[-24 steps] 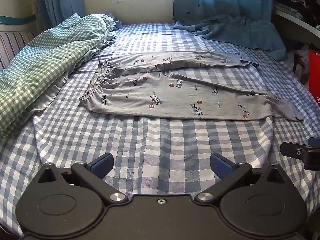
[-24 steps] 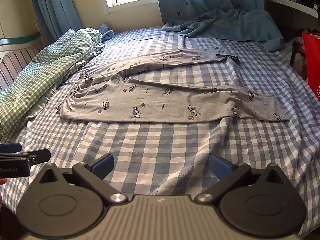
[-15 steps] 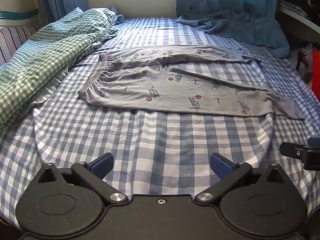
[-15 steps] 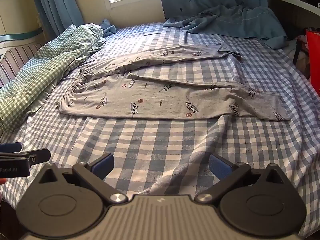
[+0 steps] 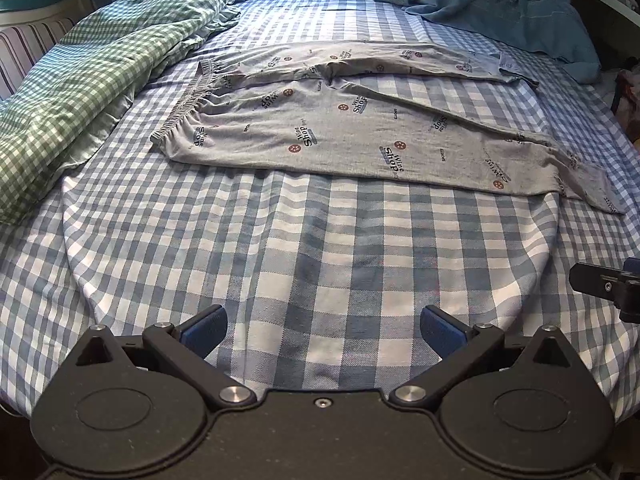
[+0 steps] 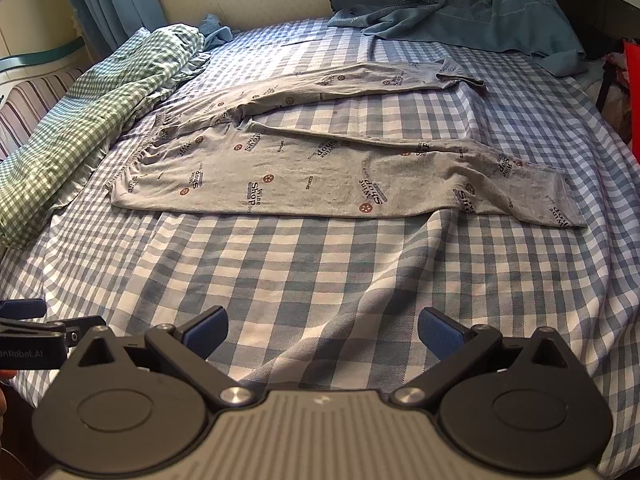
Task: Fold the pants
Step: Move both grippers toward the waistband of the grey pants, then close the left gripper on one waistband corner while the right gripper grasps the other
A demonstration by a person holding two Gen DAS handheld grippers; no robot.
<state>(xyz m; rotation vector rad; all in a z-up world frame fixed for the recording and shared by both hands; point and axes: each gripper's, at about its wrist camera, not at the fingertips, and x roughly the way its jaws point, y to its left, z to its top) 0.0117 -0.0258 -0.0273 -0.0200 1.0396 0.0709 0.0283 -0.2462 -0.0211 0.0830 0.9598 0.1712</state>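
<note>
Grey printed pants (image 5: 360,136) lie flat across the bed, waistband at the left, two legs spread apart toward the right; they also show in the right wrist view (image 6: 320,176). My left gripper (image 5: 322,330) is open and empty, above the checked sheet in front of the pants. My right gripper (image 6: 322,328) is open and empty, also short of the pants' near edge. The right gripper's side shows at the left wrist view's right edge (image 5: 608,284). The left gripper's side shows at the right wrist view's left edge (image 6: 36,336).
A blue-and-white checked sheet (image 5: 320,248) covers the bed. A green checked duvet (image 5: 80,80) is heaped at the left. A blue blanket (image 5: 500,12) lies at the back right. A red object (image 6: 632,80) stands off the right edge.
Both grippers have moved forward and tilted down toward the bed, so the pants appear closer and larger. Both stay open.
</note>
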